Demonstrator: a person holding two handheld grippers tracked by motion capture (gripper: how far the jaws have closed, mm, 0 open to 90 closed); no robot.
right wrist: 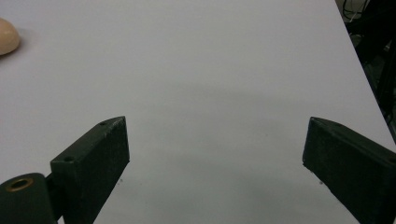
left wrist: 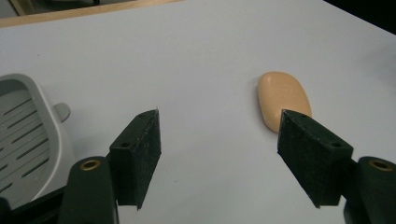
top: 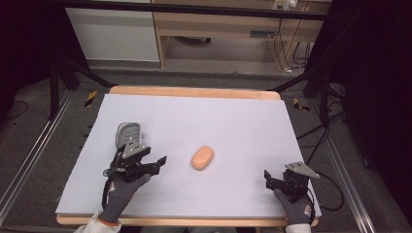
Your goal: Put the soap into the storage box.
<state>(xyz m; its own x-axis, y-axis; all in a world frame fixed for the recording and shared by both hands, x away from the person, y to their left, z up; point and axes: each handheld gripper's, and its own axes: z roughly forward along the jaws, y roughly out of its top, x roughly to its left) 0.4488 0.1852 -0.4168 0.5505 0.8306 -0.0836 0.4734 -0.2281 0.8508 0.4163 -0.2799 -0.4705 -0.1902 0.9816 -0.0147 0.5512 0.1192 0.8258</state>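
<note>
An oval peach-coloured soap bar (top: 202, 158) lies flat near the middle of the white-covered table (top: 233, 121). A grey slotted soap dish (top: 128, 133) sits to its left. My left gripper (top: 151, 163) is between dish and soap, open and holding nothing. In the left gripper view the soap bar (left wrist: 283, 100) lies just beyond the right jaw, the dish (left wrist: 28, 135) is at the left edge, and the left gripper (left wrist: 219, 135) stands wide apart. My right gripper (top: 275, 180) rests at the table's front right, open and empty. In the right gripper view, the right gripper (right wrist: 215, 144) frames bare sheet, with the soap (right wrist: 7, 35) far off at top left.
The wooden table edge (top: 194, 91) shows beyond the sheet at the back. Black frame legs and cables (top: 320, 131) stand off the right side, and a wooden cabinet (top: 218, 24) is behind. The sheet is bare between the soap and the right gripper.
</note>
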